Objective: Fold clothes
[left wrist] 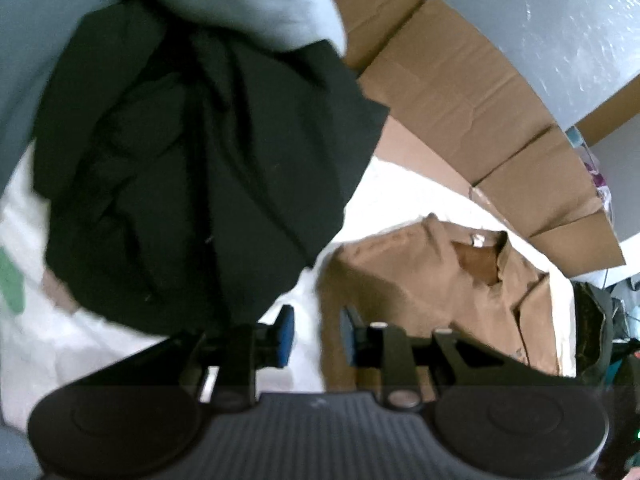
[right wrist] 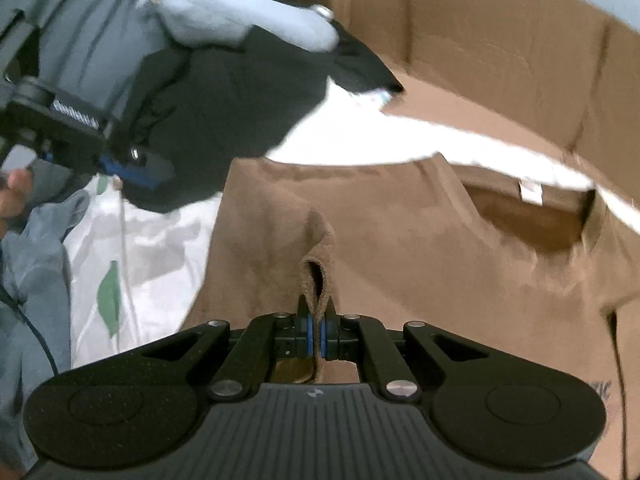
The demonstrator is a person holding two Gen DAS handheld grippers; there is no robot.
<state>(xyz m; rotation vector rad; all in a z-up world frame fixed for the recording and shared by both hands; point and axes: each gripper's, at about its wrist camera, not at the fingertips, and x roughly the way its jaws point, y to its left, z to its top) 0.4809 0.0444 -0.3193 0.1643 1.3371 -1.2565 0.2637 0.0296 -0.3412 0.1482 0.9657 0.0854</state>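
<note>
On the white sheet (right wrist: pixel 160 240) the brown shirt (right wrist: pixel 400 240) lies partly folded; right gripper (right wrist: pixel 316 334) pinches a fold of it, left gripper (left wrist: pixel 316 332) hangs part-open, empty. Dark garment (left wrist: pixel 192 168) waits, crumpled.

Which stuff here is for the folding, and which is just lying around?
For the folding:
- brown shirt
- right gripper, pinching a fold of it
- left gripper, open, holding nothing

Just lying around:
- black garment
- light blue cloth
- cardboard box
- white leaf-print sheet
</note>
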